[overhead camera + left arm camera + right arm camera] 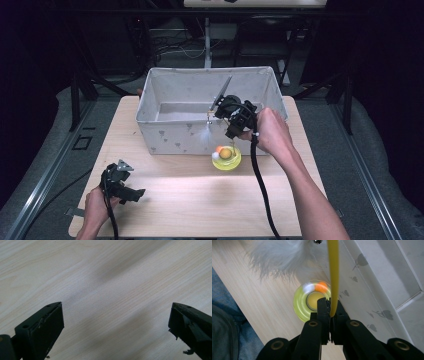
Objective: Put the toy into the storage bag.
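- Counter (pixel 165 195): a pale wood surface is carrying everything in the scene; its near half is lying bare in front of the person.
- Fabric bin (pixel 175 135): a grey, open-topped box with a small leaf print is standing at the far middle of the counter, and its inside looks empty in the high view.
- Right gripper (pixel 231 131): it is hanging over the bin's near right corner, in the person's right hand. In the right gripper view its fingers (pixel 323 312) are pinching narrowly on a yellow wand (pixel 333 277), so the toy is being held by its thin stem alone.
- Left gripper (pixel 131 194): it is resting low at the near left of the counter, well apart from the bin. Its fingers (pixel 42 327) are standing wide with nothing between them, above bare wood.
- Cat toy: the yellow wand is rising from a round yellow-green base (pixel 226 159), which is sitting just beside the bin's near wall. A white feather tuft (pixel 205 134) is dangling against that wall, and a white and an orange ball (pixel 321 286) are lying in the base's track.
- Risks, as a judgement: the thin, springy wand may be slipping or bending in so small a grip, letting the base swing and strike the bin's wall or rim. The feather could be snagging on the fabric edge, and the balls may be rolling out if the base tilts.
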Available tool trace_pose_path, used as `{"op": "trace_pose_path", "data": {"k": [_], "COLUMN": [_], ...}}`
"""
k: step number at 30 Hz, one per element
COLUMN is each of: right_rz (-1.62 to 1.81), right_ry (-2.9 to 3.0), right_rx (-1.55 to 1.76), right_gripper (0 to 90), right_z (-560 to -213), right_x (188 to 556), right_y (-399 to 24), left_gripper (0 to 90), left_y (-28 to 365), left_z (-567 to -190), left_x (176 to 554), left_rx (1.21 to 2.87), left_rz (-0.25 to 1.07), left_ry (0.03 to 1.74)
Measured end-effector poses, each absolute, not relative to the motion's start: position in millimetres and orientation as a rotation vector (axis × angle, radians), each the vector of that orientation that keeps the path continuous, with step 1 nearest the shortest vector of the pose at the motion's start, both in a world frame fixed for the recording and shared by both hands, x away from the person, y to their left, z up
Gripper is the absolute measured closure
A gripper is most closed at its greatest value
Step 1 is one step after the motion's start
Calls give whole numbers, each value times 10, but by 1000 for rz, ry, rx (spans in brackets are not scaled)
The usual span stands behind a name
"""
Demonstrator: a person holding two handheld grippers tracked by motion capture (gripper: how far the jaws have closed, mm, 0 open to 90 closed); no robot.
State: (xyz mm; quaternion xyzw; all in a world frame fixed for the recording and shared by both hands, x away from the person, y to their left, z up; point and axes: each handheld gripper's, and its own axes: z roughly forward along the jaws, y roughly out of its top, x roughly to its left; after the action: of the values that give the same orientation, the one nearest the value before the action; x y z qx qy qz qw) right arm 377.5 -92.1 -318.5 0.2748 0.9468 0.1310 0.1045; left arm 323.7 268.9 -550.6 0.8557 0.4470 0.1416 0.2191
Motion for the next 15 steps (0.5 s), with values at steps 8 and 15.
{"op": "trace_pose_path", "data": {"k": [8,15], "right_rz": [406,427], "right_ry": [2773,2767], "right_rx": [816,815], "right_gripper": [878,878], "right_z": [-3079,-2999], "right_x": [3784,3780], "right_y": [-925,-947], "left_gripper": [2,2], "left_y": [2693,2706], "left_z": [-5507,-5499], "left_x": [3235,3238], "left_rx": [2363,2359], "left_rz": [397,397], "left_ry": [1239,1238]}}
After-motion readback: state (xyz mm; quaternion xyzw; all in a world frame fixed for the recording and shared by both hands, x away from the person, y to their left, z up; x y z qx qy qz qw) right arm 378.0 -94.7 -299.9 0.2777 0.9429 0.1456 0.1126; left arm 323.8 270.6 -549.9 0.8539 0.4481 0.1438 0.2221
